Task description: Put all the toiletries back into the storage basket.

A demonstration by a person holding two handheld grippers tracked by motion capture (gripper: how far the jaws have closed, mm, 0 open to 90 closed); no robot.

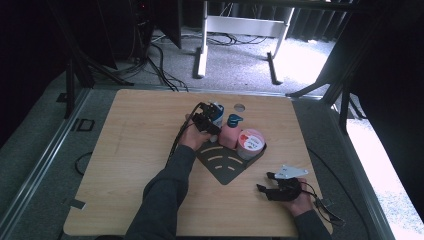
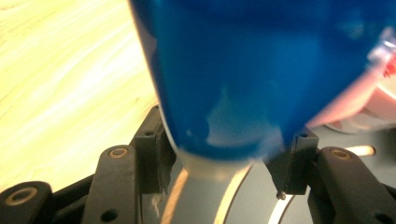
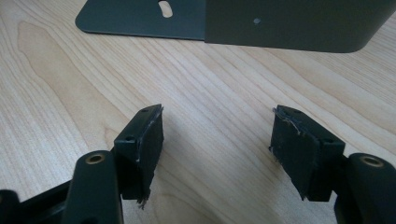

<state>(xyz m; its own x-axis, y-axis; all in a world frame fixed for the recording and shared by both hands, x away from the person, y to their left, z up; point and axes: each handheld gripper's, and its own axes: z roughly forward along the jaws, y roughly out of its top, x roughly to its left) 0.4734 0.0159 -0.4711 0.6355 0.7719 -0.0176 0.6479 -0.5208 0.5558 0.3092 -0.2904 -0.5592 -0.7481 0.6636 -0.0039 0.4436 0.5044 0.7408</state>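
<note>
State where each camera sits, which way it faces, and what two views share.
High view: above the table's near side, looking forward and down; both forearms and hands enter from below.
Left gripper view: rides the left gripper, its jaws flanking a blue bottle.
Right gripper view: rides the right gripper, jaws open over bare wood.
Shared: the dark tray appears in all three.

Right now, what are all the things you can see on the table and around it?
Table: one, light wood, middle of the room.
Rack: one, dark grey corner-shaped tray, middle of the table.
Blue bottle: one, blue with a white base, back left of the rack, between the left gripper's jaws.
Pink bottle: one, pink with a blue pump, in the rack, middle.
Tub: one, pink and white lid, in the rack, right.
Cables: several, black, on the floor behind the table.
Left gripper: one, black, at the blue bottle.
Right gripper: one, black, open over bare wood near the rack.
</note>
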